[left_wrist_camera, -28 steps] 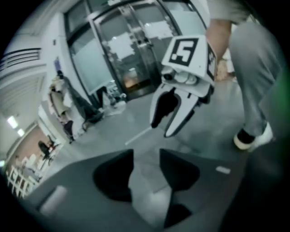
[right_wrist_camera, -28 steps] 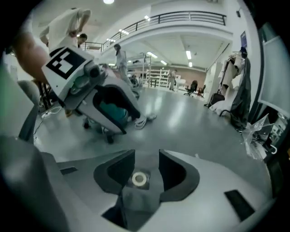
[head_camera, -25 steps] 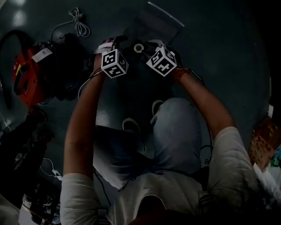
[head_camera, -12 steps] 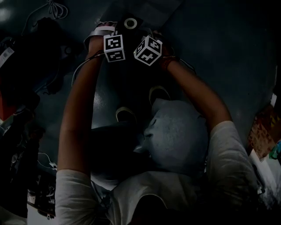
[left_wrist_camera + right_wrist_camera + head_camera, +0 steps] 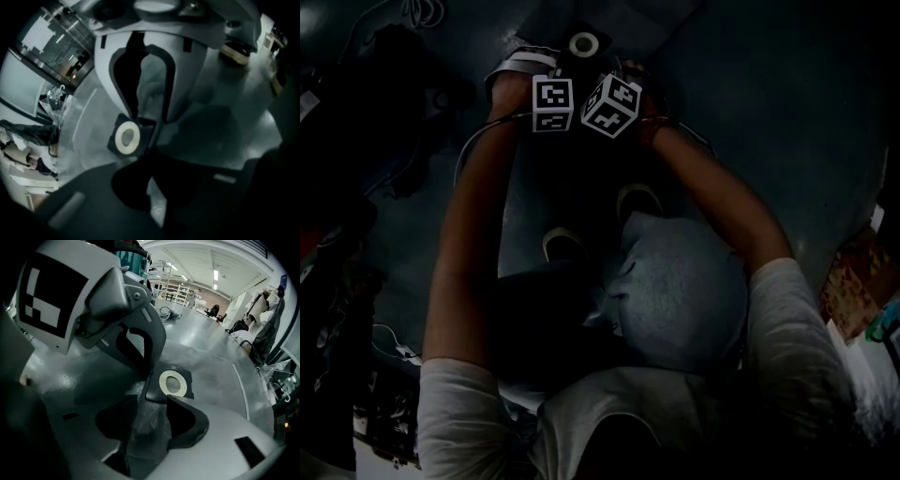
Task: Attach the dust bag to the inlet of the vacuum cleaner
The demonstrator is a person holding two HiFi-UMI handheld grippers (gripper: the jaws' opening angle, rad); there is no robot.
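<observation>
My L gripper (image 5: 152,168) just closed, pinching the dust bag (image 5: 145,437); R gripper (image 5: 152,401) just opened wide, fabric between jaws. Bag lies on floor (image 5: 215,352). Head view shows only its white ring (image 5: 583,43).

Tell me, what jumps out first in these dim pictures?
Two black-and-white marker cubes stand out side by side, top centre of the dark head view. Just beyond them, on the shiny grey floor, lies the grey fabric dust bag with a dark square collar and white ring. The left gripper has just closed at the collar's edge, seemingly pinching the bag; the right gripper, jaws just opened wider, straddles its fabric.
</observation>
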